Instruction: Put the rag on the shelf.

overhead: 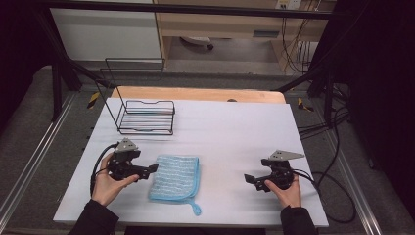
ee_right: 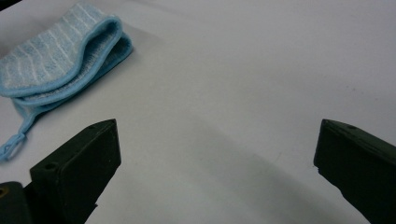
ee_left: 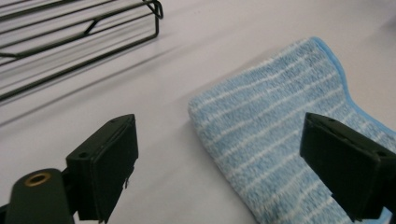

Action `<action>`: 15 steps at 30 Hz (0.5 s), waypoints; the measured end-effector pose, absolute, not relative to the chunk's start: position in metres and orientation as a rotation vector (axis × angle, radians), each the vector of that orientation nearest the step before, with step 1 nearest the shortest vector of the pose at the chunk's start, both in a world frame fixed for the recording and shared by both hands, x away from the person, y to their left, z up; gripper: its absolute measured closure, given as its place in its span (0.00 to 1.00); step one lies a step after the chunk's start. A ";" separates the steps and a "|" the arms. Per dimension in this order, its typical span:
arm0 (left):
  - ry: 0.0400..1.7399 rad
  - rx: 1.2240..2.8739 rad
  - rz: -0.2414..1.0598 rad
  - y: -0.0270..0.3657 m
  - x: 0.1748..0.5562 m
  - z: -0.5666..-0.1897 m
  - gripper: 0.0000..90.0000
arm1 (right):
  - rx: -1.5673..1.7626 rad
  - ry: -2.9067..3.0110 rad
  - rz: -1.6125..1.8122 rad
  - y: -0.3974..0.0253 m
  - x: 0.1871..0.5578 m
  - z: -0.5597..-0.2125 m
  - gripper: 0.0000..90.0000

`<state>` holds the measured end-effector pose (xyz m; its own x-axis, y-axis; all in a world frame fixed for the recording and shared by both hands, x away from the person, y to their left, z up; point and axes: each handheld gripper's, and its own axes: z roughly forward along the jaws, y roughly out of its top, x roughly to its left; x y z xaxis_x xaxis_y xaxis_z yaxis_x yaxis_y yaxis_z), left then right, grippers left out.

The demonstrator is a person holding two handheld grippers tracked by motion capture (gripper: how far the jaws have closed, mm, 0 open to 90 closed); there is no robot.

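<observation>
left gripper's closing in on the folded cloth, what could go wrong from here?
1. The cloth is folded in layers, edges stacked on its right side. The open left gripper comes at the fold, so it may pinch one layer and the fold could fall open.
2. The hanging loop trails loose at the near corner and may snag or drag.
3. The wire rack stands just behind the left gripper; a lift toward it might catch the cloth on the wires.
</observation>
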<state>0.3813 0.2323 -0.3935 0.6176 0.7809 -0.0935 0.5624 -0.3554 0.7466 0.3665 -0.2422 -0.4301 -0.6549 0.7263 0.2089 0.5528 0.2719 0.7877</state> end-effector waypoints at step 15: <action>1.147 2.066 0.368 0.217 0.416 -0.415 0.27 | 1.191 2.354 1.315 -0.242 0.367 -0.431 0.01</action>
